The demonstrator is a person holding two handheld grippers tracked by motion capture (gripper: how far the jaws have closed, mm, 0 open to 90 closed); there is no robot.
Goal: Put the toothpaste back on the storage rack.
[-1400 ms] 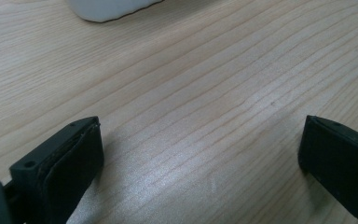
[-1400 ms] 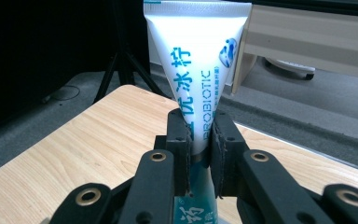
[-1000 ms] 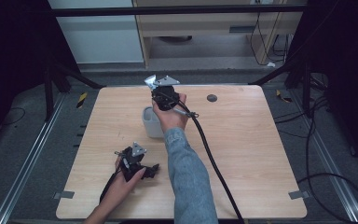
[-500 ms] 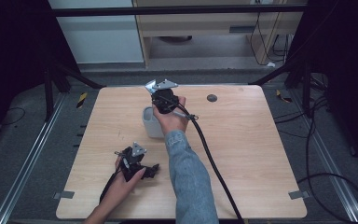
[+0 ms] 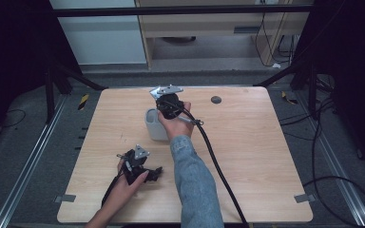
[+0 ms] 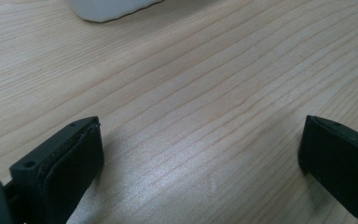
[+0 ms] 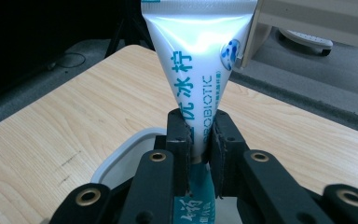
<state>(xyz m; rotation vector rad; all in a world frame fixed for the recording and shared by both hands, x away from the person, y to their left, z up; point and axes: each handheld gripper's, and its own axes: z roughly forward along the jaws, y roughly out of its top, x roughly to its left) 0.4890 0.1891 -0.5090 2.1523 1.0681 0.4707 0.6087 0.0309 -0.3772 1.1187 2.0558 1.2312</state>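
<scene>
Toothpaste tube (image 7: 196, 70) pinched over white cup (image 7: 121, 158), landmark for everything below.

Right gripper (image 7: 199, 140) clamped tight on tube's lower part, flat crimped end pointing up and away, cap end below the jaws, above the cup's open mouth. Seen from the high view, right gripper (image 5: 170, 105) just above the cup (image 5: 153, 124), near the table's (image 5: 247, 142) middle. Left gripper (image 6: 200, 154) spread wide, nothing between its jaws, resting on the wood nearer the person than the cup.
</scene>
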